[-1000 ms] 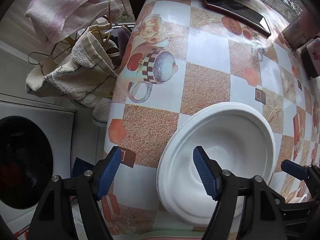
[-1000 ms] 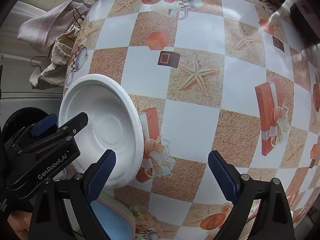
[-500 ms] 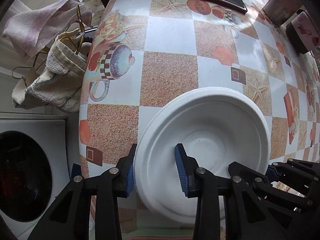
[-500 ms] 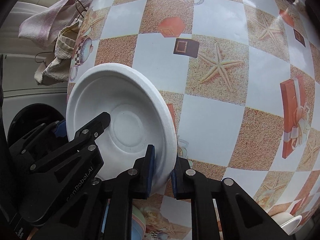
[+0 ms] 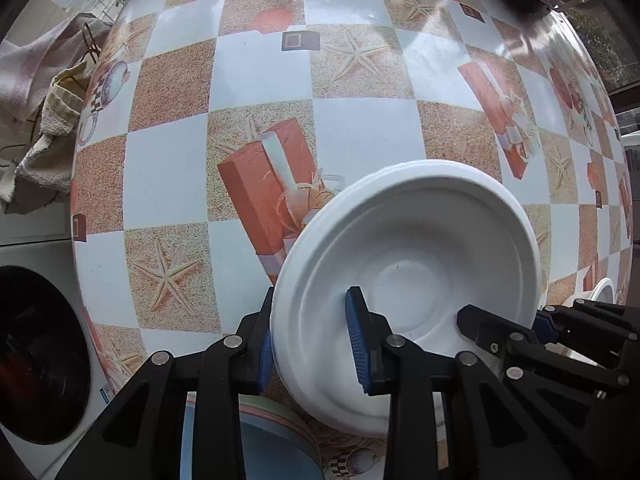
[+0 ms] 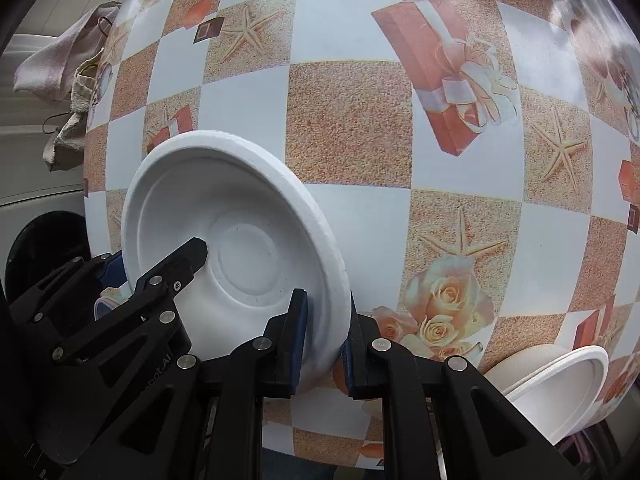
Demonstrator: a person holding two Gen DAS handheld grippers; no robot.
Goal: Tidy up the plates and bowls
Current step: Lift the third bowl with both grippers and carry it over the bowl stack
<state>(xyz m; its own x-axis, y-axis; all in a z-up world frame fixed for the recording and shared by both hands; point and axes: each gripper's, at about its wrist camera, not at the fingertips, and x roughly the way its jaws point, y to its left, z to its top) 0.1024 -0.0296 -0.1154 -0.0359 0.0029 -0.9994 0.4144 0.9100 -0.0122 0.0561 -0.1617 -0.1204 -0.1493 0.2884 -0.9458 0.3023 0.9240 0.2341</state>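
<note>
Both my grippers, left gripper (image 5: 310, 338) and right gripper (image 6: 324, 338), have closed onto opposite rims of the white foam plate (image 5: 412, 276), now carried rightward above the table (image 5: 360, 140). Transport step; next, lower it onto the foam stack (image 6: 560, 388) near right.

A white foam plate (image 5: 424, 276) with a ridged rim and a round recessed centre is tilted above the checkered tabletop (image 5: 360, 128), clamped at opposite edges. A blue bowl (image 5: 256, 452) with a pale rim sits below it at the near edge. To the right, another white plate (image 6: 560, 384) leans on a beige bowl (image 6: 516, 364).
</note>
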